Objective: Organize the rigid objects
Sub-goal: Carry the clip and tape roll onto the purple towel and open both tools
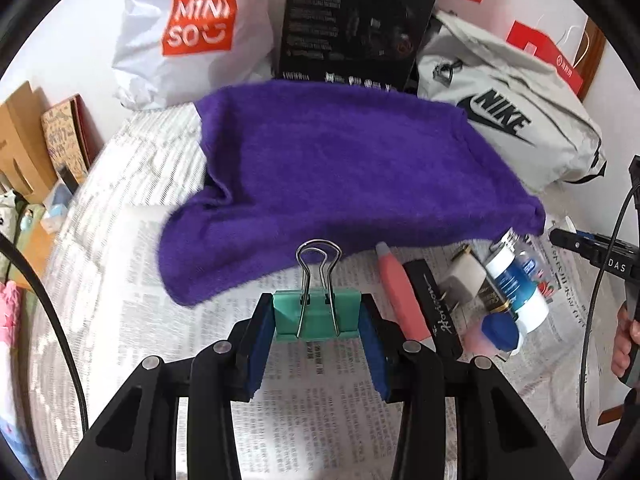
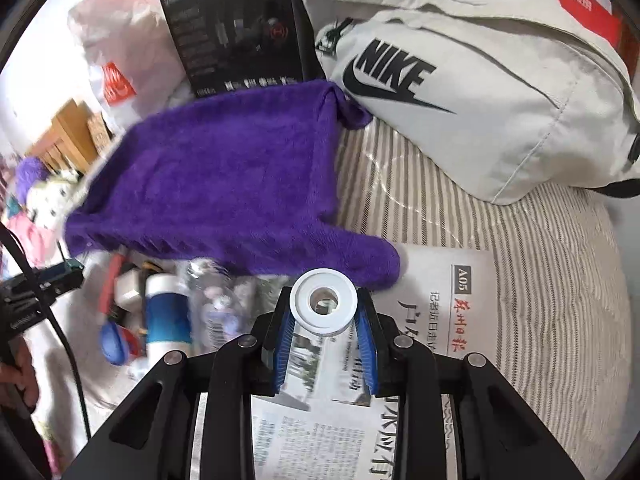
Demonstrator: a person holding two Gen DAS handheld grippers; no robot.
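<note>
My left gripper (image 1: 318,320) is shut on a green binder clip (image 1: 316,314) whose wire handles point up, held above newspaper. My right gripper (image 2: 323,316) is shut on a white ring-shaped roll (image 2: 323,301). Ahead of both lies a purple towel (image 1: 340,176) (image 2: 224,184) with raised edges. A pile of small objects lies at the towel's near corner: a pink tube (image 1: 400,296), a black case (image 1: 434,308), a white charger (image 1: 466,280), a blue-and-white bottle (image 1: 516,288) (image 2: 168,316), and a clear plastic bottle (image 2: 216,304).
Newspaper (image 1: 320,396) (image 2: 440,304) covers a striped bedsheet (image 2: 540,280). Behind the towel stand a white Miniso bag (image 1: 192,32), a black box (image 1: 352,24) and a grey Nike bag (image 2: 460,80). Cardboard (image 1: 24,140) sits at the left. A hand (image 1: 626,332) holds the other gripper.
</note>
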